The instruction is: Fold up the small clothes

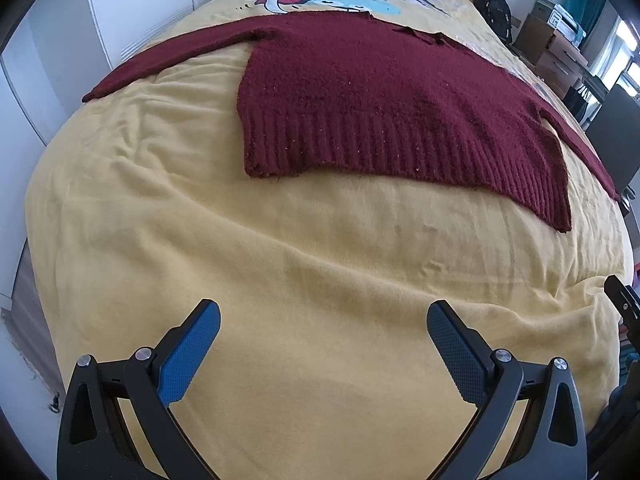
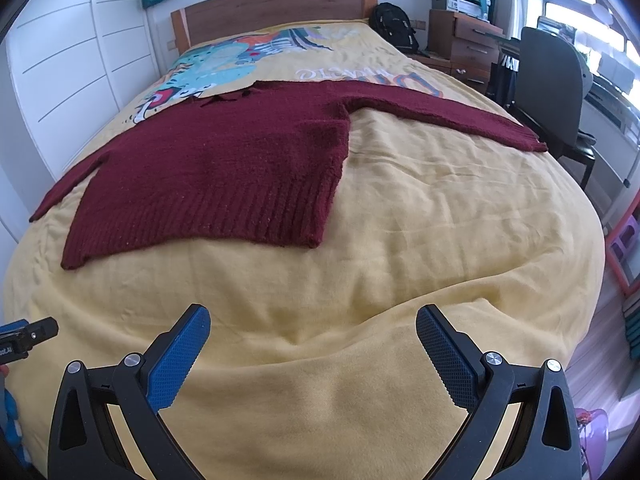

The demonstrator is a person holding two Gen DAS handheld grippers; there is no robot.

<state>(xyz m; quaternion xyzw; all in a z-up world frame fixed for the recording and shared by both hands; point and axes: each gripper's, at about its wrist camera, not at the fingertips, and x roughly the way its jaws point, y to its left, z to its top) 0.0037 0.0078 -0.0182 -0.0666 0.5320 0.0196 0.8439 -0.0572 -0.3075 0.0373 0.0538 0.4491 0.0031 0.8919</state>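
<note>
Blue-padded, the left gripper [image 1: 323, 322] and right gripper [image 2: 313, 326] both gape wide and hold nothing, hovering above the yellow bedspread [image 1: 320, 260] at the foot of the bed. Beyond them, nearer the headboard [image 2: 276, 4], the maroon sweater [image 2: 224, 172] lies flat, sleeves spread. Its left cuff is hard to make out.

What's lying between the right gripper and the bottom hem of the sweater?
Only bare yellow bedspread, a little wrinkled. In the right wrist view nothing sits between the open right gripper and the sweater hem; the left wrist view shows the same stretch bare.
</note>
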